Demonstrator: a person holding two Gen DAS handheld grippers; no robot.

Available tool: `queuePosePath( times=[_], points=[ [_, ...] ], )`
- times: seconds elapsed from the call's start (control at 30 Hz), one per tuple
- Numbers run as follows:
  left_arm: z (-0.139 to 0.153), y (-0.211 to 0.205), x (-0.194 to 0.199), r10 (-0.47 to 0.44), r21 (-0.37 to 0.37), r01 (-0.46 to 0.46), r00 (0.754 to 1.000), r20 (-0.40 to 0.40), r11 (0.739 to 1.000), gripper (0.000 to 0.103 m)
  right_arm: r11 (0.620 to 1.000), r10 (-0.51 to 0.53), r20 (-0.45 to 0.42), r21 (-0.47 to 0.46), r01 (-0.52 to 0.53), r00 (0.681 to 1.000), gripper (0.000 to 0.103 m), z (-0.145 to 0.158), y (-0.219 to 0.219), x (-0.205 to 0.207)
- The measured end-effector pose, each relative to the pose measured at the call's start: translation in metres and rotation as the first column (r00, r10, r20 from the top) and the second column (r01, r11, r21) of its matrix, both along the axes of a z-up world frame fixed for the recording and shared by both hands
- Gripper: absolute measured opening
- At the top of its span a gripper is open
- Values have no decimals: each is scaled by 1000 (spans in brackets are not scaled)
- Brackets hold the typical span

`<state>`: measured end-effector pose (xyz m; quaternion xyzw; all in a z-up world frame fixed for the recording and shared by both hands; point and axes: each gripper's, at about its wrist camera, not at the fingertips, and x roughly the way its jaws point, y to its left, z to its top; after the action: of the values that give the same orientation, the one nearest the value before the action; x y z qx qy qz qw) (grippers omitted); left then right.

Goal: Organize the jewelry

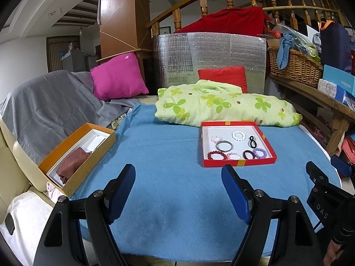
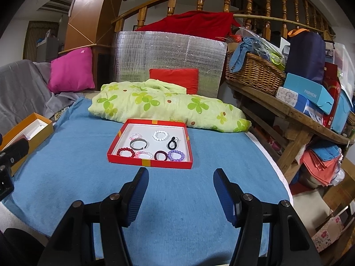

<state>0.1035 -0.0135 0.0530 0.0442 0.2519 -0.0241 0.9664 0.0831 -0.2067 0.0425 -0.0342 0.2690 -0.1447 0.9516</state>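
Orange box [image 1: 75,155]: sits at the left edge of the blue towel [image 1: 166,177], lid off; white lining and a brown cloth pouch [image 1: 71,166] inside; no jewelry visible in it, though the far end is poorly seen.
Left gripper [image 1: 178,190]: hovers low over the towel, jaws spread wide, nothing between them.
Red tray [image 2: 115,148]: centre of the towel, well apart from the orange box.
Tray contents: eight pieces, none stacked. Back row: pale pink bead bracelet [image 2: 135,136], white bead bracelet [image 2: 160,135], black looped band [image 2: 172,143]. Middle: open silver bangle [image 2: 138,144]. Front row: dark red bead bracelet [image 2: 125,152], pink bead bracelet [image 2: 144,155], maroon ring-shaped band [image 2: 161,155], purple bead bracelet [image 2: 176,155].
Right gripper [image 2: 180,194]: just short of the tray's near edge, jaws spread, empty.
Progress: all jewelry seen lies in the tray; this fits either pieces already sorted there or pieces awaiting transfer to the orange box.
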Motion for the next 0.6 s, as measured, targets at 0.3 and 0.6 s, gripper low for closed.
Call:
queuePosePath(
  times=[0.3,0.6],
  points=[
    [-5,-6,21,11,14,-11,1000,-18,1000,80,1000,1,-11,0,-1,1000,65,-10,-6,26],
    [-6,-4,32,27,15,-27,999,-27,1000,80,1000,12,-25,4,-12,1000,65,-15,-5,41]
  ],
)
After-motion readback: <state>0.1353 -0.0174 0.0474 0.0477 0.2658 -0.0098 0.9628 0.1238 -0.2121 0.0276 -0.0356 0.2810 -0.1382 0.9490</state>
